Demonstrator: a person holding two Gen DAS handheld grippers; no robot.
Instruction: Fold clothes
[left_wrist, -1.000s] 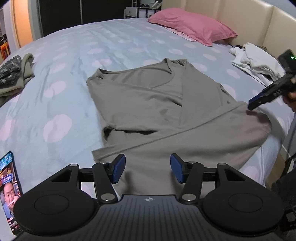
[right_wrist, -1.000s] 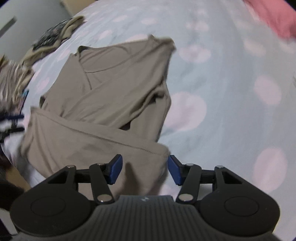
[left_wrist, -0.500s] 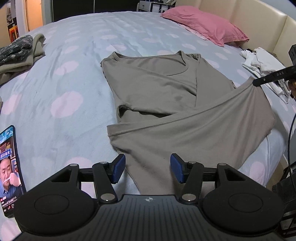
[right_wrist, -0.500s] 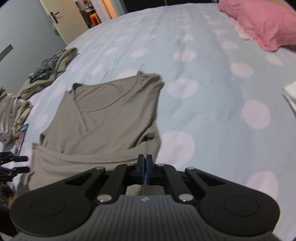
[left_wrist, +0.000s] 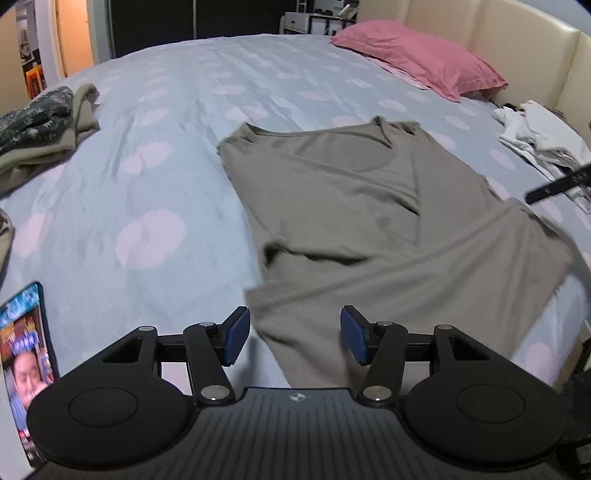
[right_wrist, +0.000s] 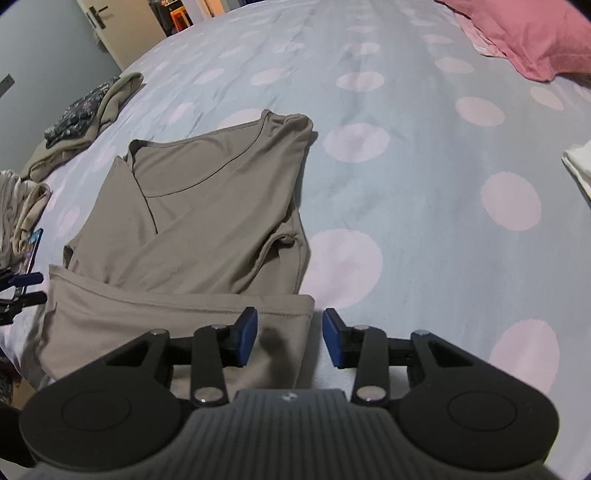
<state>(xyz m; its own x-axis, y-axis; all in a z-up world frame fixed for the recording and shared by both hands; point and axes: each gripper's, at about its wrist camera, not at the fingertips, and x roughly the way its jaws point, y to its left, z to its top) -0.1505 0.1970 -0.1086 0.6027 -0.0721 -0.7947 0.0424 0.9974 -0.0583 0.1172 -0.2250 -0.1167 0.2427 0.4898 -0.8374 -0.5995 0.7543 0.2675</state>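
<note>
Shirt (left_wrist: 369, 221) in taupe knit lies part-folded on the bed (left_wrist: 184, 147), just ahead of both grippers. The left gripper (left_wrist: 294, 338) hangs with jaws moderately apart and nothing clamped; the hem's near-left corner lies under the gap. The right gripper (right_wrist: 289, 339) has just been opening its jaws; the hem's right corner lies beneath the gap and the blue pads (right_wrist: 246, 338) press on nothing. Its black body hides the cloth nearest the person. Ahead of it, one side panel is folded diagonally across the chest, leaving a dark pocket at the right edge, and the scooped neckline lies farthest away.

Left of the left gripper, a lit phone (left_wrist: 27, 354) is cut off by the frame edge. From its view the shirt's right hem is blurred, and only a dark sliver of the right gripper enters at the far right. Beyond, to the left, sits a heap of olive and dark patterned clothes (left_wrist: 40, 125); to the right, crumpled white garments (left_wrist: 543, 136). A pink pillow (left_wrist: 421, 66) rests at the padded cream headboard (left_wrist: 517, 44). The sheet is pale blue with pink dots.
</note>
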